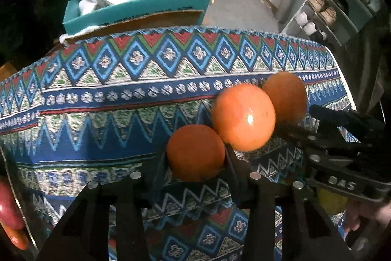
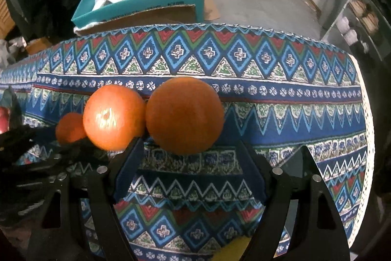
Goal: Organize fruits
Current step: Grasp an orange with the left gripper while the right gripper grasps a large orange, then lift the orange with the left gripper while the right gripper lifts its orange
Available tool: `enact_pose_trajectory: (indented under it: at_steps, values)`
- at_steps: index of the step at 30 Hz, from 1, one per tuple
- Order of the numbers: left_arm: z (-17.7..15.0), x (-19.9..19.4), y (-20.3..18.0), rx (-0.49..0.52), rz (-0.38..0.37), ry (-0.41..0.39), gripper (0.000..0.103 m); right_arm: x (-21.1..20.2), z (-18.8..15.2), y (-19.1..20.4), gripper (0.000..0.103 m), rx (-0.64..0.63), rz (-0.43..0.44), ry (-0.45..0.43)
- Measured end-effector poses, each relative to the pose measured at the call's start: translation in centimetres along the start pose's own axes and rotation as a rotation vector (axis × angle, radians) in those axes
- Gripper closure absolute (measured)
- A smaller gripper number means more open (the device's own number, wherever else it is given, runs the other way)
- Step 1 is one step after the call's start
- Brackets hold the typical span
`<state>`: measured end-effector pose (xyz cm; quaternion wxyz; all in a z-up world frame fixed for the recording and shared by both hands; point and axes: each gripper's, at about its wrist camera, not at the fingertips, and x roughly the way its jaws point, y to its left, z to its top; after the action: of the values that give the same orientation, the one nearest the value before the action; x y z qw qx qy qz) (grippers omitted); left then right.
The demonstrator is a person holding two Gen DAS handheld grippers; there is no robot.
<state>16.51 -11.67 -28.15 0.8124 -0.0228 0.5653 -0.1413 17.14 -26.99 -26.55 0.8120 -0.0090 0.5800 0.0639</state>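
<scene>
Three orange fruits in a row on the patterned tablecloth [image 1: 117, 99]: near orange [image 1: 195, 152], glossy middle orange [image 1: 244, 116], far-right orange [image 1: 286, 97]. Near orange pinched between the left gripper [image 1: 195, 163] fingers, its underside hidden. Right gripper [image 2: 188, 158] fingers spread, around the lower part of the far-right orange [image 2: 184, 115], apparently apart from it. Red fruit [image 1: 8, 207] cut off at left edge; something yellow [image 2: 232, 248] hidden below. Open cloth left and far; white lace edge at right. "DAS" readable on the right gripper body. Teal box [image 1: 136, 9] beyond, bag print unreadable.
</scene>
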Motion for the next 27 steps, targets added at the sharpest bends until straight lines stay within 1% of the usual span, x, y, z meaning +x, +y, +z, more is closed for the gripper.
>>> enact_pose_trajectory:
  at_steps: [6, 10, 14, 17, 22, 27]
  values:
    - [0.4, -1.4, 1.4, -0.022, 0.004, -0.037, 0.058, 1.5, 0.9, 0.1, 0.024, 0.01, -0.002, 0.01]
    - [0.5, -1.9, 2.1, -0.037, 0.002, -0.046, 0.058, 2.2, 1.6, 0.3, 0.025, 0.017, -0.001, 0.01]
    - [0.4, -2.1, 2.5, -0.039, 0.005, -0.048, 0.058, 2.6, 2.4, -0.7, 0.025, 0.086, 0.046, 0.014]
    - [0.3, -2.2, 2.7, -0.041, 0.007, -0.046, 0.058, 2.9, 2.6, -1.2, 0.033, 0.12, 0.094, 0.017]
    - [0.2, -2.9, 2.8, -0.039, 0.009, -0.057, 0.058, 2.7, 2.4, -0.9, 0.035, 0.128, 0.075, 0.013]
    - [0.3, -4.3, 2.8, -0.034, 0.02, -0.084, 0.058, 1.6, 1.1, -1.0, 0.036, 0.125, 0.012, -0.006]
